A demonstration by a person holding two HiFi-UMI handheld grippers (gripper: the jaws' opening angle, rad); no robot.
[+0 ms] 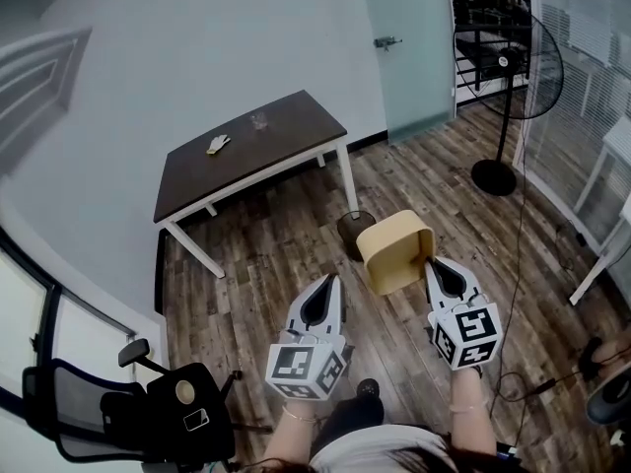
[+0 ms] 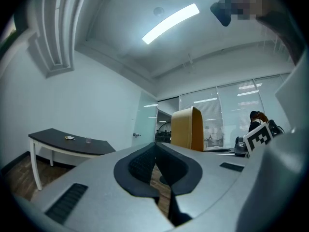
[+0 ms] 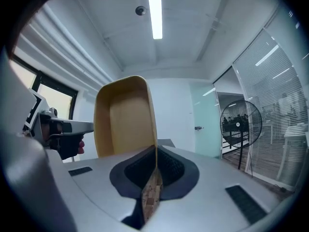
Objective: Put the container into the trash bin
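2 grippers point level over the wood floor [image 1: 266, 264]. Right gripper [image 1: 432, 264] has its jaws pinched narrow on 1 thin side wall of the tan container [image 1: 392, 254], which stands on edge just ahead of its tips, open side facing back toward it. Left gripper [image 1: 329, 282], beside it, has its jaws together. Ahead of both, just beyond the container, sits the dark mesh trash bin [image 1: 353, 227], beside a dark table [image 1: 246, 156].
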